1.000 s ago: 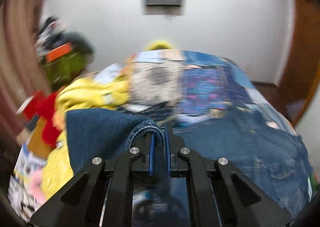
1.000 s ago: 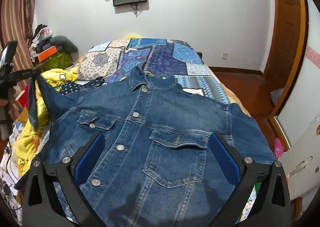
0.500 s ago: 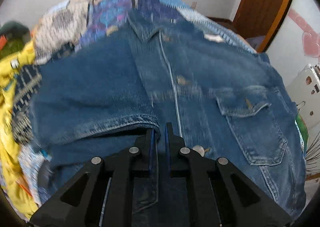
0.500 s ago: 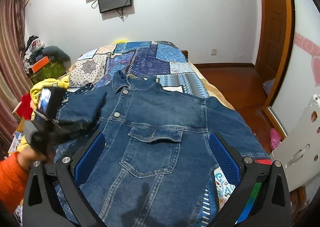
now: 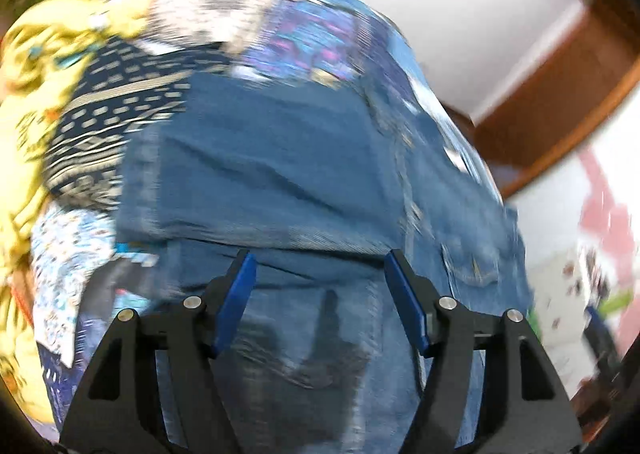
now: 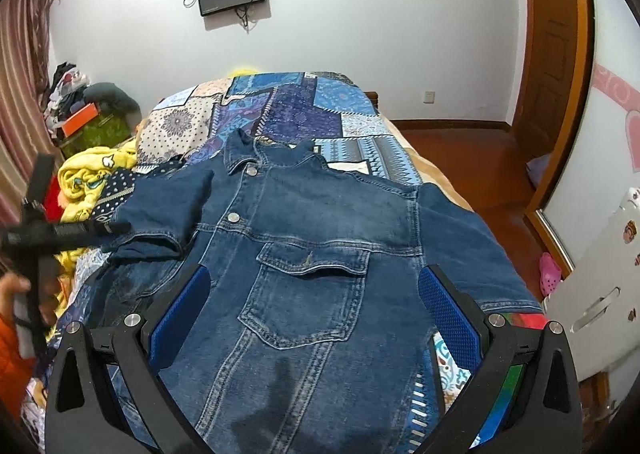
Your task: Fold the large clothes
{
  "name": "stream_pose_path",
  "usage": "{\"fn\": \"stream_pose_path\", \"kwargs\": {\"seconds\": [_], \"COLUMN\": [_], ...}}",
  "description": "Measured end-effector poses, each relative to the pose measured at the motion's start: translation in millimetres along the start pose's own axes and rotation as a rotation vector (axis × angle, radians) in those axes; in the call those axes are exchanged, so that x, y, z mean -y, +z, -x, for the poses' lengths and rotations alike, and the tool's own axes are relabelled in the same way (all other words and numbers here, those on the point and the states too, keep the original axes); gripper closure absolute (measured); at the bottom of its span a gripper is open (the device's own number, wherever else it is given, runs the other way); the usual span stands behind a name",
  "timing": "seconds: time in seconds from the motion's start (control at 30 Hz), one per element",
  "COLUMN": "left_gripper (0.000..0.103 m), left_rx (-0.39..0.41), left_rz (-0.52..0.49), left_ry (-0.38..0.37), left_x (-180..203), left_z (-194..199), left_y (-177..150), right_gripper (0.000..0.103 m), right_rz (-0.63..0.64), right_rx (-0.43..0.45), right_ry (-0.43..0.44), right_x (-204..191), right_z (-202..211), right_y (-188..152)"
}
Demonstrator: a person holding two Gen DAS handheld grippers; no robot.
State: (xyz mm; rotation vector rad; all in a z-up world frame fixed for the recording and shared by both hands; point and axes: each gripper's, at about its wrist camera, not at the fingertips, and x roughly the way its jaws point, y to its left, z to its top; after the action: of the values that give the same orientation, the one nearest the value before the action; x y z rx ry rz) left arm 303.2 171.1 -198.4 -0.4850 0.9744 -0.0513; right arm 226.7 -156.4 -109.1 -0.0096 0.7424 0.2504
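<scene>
Both the left gripper [image 5: 320, 286] and right gripper [image 6: 314, 306] hang spread and empty above the denim jacket [image 6: 320, 254], one sleeve [image 6: 160, 213] folded inward.

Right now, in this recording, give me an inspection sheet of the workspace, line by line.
Surface: bed under a patchwork quilt.
Job's things: denim jacket lying front up, one sleeve folded across its chest.
Clutter: yellow blanket bunched by the bed edge; pile with an orange box.
Grippers: left gripper open, empty; right gripper open, empty.
Cables: loose wires beneath the wall screens.
Surroundings: wooden door, curtains.
</scene>
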Motion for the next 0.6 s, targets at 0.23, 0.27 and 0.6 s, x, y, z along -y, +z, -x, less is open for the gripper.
{"fn": "stream_pose_path", "kwargs": {"seconds": [0.23,0.27,0.6], "left_gripper": [0.037,0.037,0.039], "left_rx": [-0.048,-0.056,-0.019], "left_rz": [0.346,0.382,0.661], "left_ry": [-0.117,-0.136,-0.218], "left_x": [-91.9,-100.0,-153.0], "left_z": [-15.8,-21.0,-56.5], "left_y": [-0.3,-2.7,-2.8], "right_gripper": [0.0,0.0,0.0], "right_rz": [0.047,0.056,0.048], "right_rx": [-0.019,-0.024,-0.07], "right_ry": [-0.01,-0.023,-0.056], "right_x": [-13.2,-13.9,-8.9], "right_z": [-8.7,-11.5,-25.9], "right_y": [-3.6,-4.1,-6.0]}}
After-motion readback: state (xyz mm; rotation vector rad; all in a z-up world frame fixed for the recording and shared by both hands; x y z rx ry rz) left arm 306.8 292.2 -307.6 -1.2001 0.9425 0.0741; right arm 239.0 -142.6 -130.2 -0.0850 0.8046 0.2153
